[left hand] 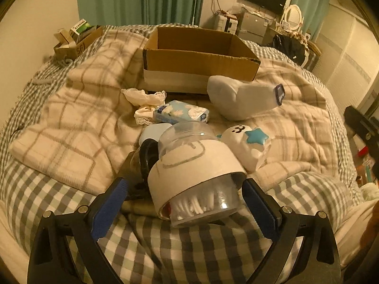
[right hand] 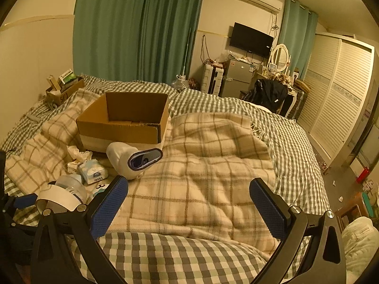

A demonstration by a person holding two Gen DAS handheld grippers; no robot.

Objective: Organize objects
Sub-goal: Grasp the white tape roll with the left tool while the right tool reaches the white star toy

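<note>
Swab jar (left hand: pixel 196 177) between left tongs (left hand: pixel 184 194); sock (left hand: pixel 244 99) (blurred) fronting box (left hand: pixel 199 59).

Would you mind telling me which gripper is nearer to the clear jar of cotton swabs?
Left. The left gripper has its fingers open on either side of the cotton swab jar, while the right gripper hangs open over the plaid blanket, off to the jar's right.

Black forked frames on the left gripper (left hand: pixel 184 189) and the right gripper (right hand: pixel 188 189), each with triangular cut-outs. Blue mesh-textured pads (right hand: pixel 111 203) lining the fingers. Round silver screws at the joints.
</note>
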